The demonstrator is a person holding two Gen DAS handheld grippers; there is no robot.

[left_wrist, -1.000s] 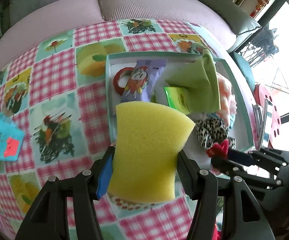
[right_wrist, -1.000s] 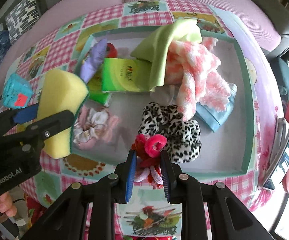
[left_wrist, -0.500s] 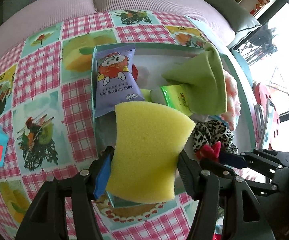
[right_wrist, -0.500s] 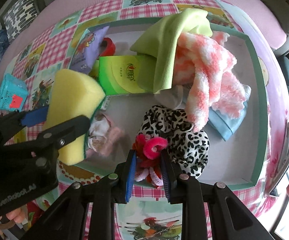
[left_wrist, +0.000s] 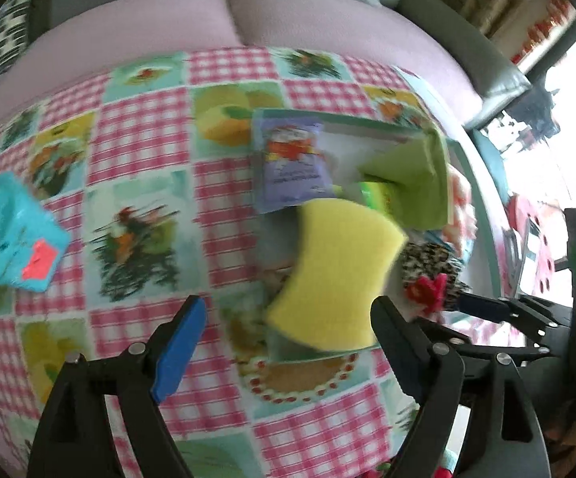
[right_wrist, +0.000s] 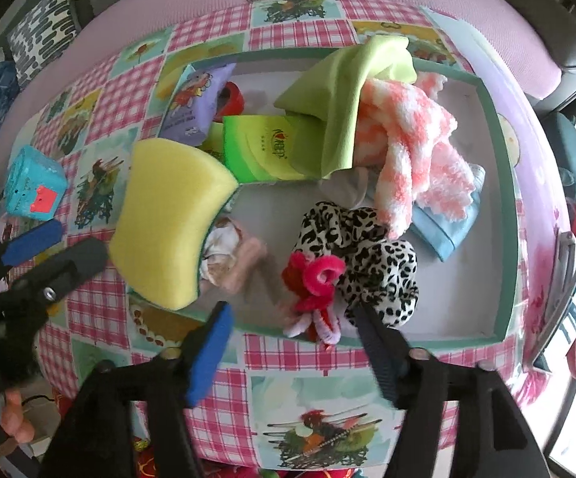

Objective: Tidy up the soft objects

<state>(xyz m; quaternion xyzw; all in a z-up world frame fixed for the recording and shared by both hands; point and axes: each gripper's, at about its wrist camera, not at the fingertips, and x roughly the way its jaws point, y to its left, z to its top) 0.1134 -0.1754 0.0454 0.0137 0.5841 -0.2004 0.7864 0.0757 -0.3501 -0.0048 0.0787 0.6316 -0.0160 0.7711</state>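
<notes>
Ahead of the left gripper, whose jaws are opening off it, the porous yellow sponge runs lengthwise from 7 to 1 o'clock over the green tray's corner. Likewise the right gripper is opening, with the fuzzy red-pink scrunchie loose between its blue pads on the tray's rim at 6 o'clock.
</notes>
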